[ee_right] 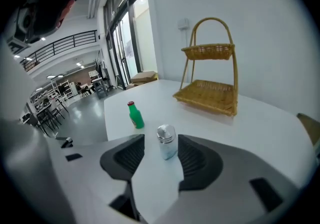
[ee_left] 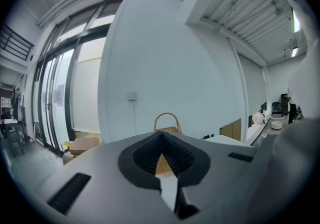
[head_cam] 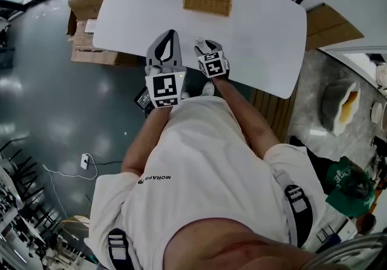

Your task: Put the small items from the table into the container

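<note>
The grey left gripper is held with jaws pressed together, empty. On the white table, a small green red-capped bottle stands left of a clear silver-capped shaker, which is flanked, untouched, by the right gripper's spread jaws. A two-tier wicker basket is seen beyond.

Person's white T-shirt: small dark print on the chest, upside down in head view, reads "MORAPR", with a tiny logo mark next to it. Dark green cap at right edge: white lettering, not legible. Small green plastic bottle on white table: label too small to read.
</note>
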Action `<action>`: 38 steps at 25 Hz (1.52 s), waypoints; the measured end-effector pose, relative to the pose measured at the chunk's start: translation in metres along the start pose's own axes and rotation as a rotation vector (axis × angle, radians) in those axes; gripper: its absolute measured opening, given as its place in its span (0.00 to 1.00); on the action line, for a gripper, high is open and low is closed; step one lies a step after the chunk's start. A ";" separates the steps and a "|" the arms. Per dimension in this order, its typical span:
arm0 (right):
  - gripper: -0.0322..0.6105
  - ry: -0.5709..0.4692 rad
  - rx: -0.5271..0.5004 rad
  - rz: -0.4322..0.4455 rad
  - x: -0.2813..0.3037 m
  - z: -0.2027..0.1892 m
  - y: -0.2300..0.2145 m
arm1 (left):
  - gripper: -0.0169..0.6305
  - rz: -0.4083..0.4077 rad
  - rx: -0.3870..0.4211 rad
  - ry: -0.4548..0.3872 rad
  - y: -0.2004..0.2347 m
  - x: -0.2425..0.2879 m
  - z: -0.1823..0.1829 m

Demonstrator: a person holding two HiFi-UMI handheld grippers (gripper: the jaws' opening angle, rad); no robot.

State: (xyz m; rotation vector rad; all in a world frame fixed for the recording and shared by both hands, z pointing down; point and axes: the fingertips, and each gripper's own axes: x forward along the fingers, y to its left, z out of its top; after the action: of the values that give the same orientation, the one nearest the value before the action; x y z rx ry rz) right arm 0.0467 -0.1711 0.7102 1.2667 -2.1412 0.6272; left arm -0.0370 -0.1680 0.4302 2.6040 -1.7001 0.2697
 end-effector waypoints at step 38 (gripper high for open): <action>0.29 -0.068 -0.088 -0.032 0.007 0.019 -0.018 | 0.03 0.016 0.023 0.021 0.015 -0.002 -0.003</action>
State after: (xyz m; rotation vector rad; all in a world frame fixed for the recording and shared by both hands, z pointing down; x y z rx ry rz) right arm 0.0559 -0.1960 0.7031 1.2882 -2.1742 0.4777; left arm -0.0520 -0.1724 0.4315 2.5946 -1.7223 0.3174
